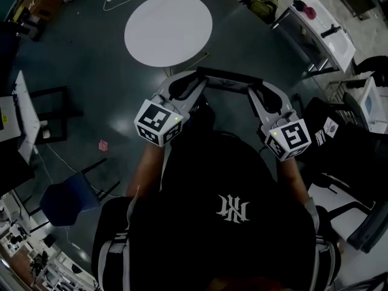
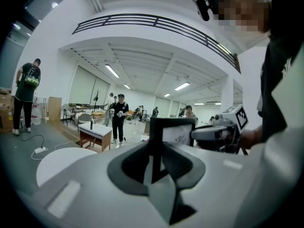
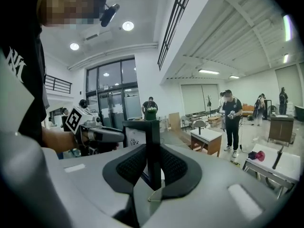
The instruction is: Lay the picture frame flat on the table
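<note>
I have the picture frame (image 1: pixel 225 76) up in the air in front of me, upright and edge-on from the head view, well short of the round white table (image 1: pixel 168 29) it has to end up on. The left gripper (image 2: pixel 153 161) has its jaws closed on one black side rail, and the right gripper (image 3: pixel 153 167) has its jaws closed on the opposite rail, so the frame hangs between the two with nothing under it. The rail is narrow, so neither pair of jaws stands very wide. I'd judge it light and stiff: a thin dark moulding round a pale print, probably with a glazed front that won't forgive a knock or a twist. The rails look smooth and could slip, so I'd keep hold of the moulding itself — never the face — and tip both sides down evenly.
</note>
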`<state>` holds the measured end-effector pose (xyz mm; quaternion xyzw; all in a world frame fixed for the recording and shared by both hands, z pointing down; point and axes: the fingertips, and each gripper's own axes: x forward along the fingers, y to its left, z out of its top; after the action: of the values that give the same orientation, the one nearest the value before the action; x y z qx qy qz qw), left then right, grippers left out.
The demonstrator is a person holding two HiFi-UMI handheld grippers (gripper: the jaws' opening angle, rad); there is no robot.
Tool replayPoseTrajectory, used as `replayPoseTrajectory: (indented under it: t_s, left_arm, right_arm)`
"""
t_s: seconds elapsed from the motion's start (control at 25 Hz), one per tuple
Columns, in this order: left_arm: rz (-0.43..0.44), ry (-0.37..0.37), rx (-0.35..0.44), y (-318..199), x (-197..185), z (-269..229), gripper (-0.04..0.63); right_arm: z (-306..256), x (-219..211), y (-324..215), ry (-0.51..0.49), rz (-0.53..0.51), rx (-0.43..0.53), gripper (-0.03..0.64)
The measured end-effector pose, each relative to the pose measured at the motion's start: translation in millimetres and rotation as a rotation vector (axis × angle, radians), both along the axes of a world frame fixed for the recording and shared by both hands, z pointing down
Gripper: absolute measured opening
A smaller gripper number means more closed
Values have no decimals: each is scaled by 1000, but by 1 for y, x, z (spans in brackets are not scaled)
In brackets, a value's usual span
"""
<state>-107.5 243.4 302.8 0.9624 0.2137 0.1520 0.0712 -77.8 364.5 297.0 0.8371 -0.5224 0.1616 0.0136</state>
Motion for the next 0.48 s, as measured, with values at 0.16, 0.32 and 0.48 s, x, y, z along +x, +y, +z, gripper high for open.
replayPoseTrajectory:
  t_s: [0.16,0.32,0.48]
  left_arm:
    - [-14,17,-14,-34,45,-6,81]
    - [-38,29,-34,-80,78,-11,81]
    - [-71,31,-49,-118,103,-14,83]
  right_arm:
    - [-6,46,-34,4,-29,-20,64]
    - [-16,84,-82,29,-80,-49,64]
    - [-23,118,-124,43,-124,-71,64]
